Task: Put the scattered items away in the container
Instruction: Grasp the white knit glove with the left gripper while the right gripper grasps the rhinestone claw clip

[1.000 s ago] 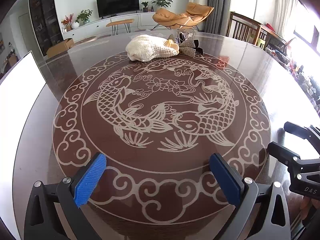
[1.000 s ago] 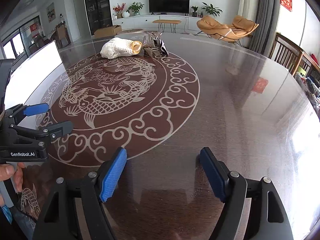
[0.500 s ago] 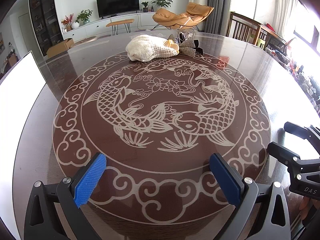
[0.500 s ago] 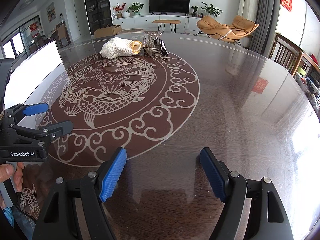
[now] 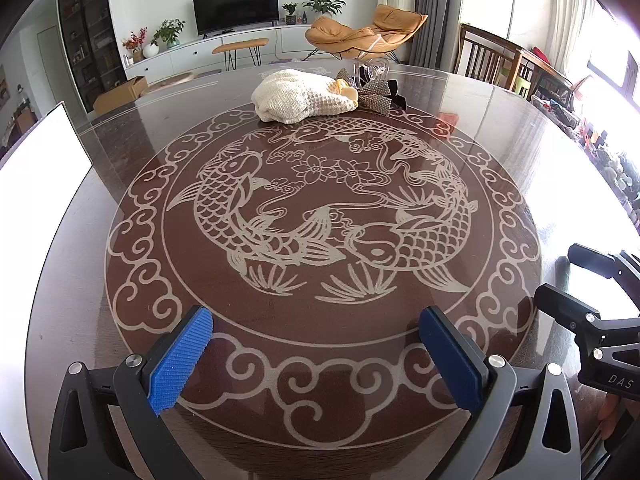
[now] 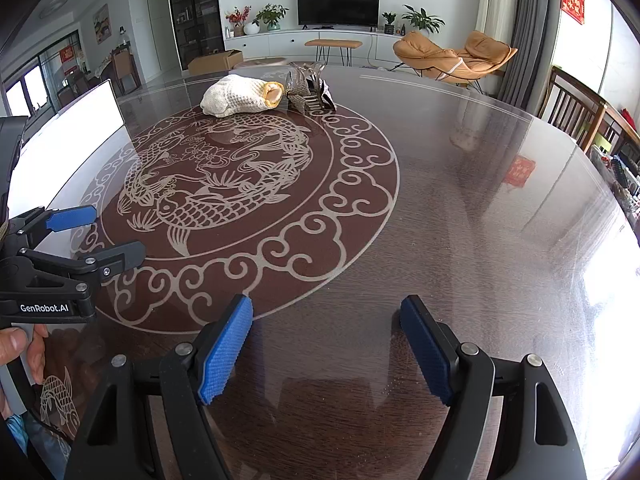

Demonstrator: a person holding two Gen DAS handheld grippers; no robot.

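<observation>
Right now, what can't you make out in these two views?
- The glittery bow pile: too small in both views to tell separate pieces.
- Behind the knit pouch: hidden by the pouch itself.
- The white panel on the left: overexposed, cut off by the left-wrist frame.
- Both grippers, left and right, are open and empty.

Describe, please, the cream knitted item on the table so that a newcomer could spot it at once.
Start from the round dark table with the pale carp design under its glass. At the design's far edge, toward the television, lies the cream waffle-knit bundle, with a yellow-orange lining showing at one end. The sparkly dark bow touching that end is smaller, glittery and sharp-edged; the bundle is soft, pale and rounded.
</observation>
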